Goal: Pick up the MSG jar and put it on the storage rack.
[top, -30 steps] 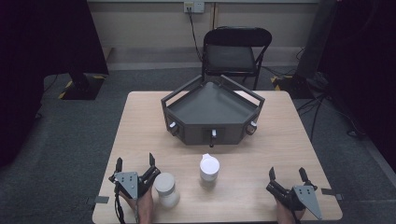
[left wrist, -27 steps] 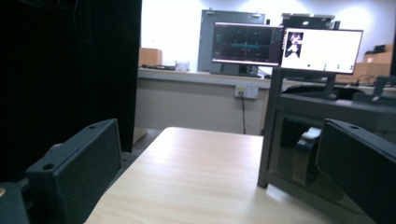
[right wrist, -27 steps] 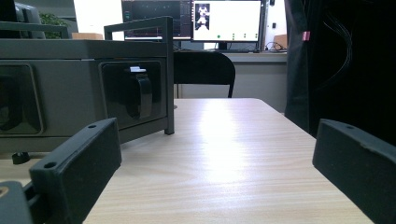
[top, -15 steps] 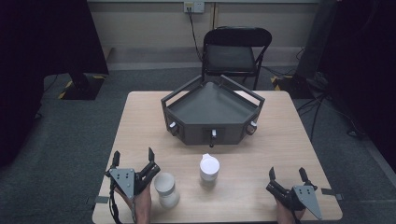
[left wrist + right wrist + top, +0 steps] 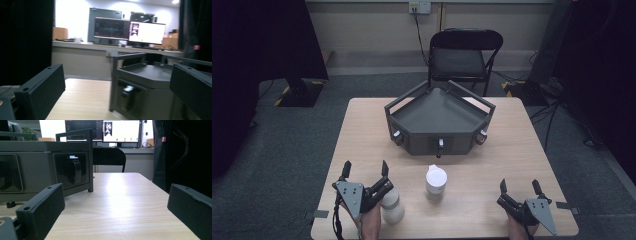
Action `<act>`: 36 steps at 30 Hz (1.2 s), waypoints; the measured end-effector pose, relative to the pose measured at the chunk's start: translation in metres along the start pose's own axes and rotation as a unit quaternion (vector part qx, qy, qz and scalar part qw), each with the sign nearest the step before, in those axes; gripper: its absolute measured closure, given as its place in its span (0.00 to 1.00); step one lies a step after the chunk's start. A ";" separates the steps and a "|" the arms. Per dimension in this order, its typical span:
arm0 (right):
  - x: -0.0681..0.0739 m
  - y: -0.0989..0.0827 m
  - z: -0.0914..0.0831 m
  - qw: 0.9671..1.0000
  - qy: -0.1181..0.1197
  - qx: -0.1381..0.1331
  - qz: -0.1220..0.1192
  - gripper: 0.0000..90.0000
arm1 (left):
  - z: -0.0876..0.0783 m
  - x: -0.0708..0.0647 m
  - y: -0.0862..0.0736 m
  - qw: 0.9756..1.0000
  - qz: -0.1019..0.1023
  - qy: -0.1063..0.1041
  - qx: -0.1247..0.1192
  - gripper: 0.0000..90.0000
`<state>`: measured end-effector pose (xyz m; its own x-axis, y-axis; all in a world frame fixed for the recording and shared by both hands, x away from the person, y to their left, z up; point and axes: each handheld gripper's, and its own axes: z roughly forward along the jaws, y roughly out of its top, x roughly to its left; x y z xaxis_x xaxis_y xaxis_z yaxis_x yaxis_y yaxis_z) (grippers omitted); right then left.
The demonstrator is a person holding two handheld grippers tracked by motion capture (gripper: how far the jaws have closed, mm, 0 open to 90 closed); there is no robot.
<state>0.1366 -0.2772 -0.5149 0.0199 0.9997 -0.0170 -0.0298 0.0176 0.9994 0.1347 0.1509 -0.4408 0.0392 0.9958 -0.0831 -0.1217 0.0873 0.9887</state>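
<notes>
With both tongs, left (image 5: 364, 172) and right (image 5: 518, 187), gaping empty, we judge work barely begun: both white jars, near (image 5: 391, 205) and centre (image 5: 435, 179), remain ungrasped on the desk (image 5: 507, 150).

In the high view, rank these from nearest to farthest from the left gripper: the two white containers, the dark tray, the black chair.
1. White container, right beside the left gripper.
2. Upright white container, mid-table.
3. Dark tray, toward the table's far side.
4. Black chair, beyond the table.
</notes>
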 end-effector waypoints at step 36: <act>0.000 0.000 0.000 1.000 0.000 0.000 0.000 0.00 | -0.048 -0.033 -0.021 0.996 0.035 -0.035 0.077 0.13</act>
<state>0.1366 -0.2772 -0.5149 0.0204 0.9997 -0.0167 -0.0303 0.0173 0.9994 0.0881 0.1176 -0.4653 0.1048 0.9944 -0.0096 0.0270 0.0068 0.9996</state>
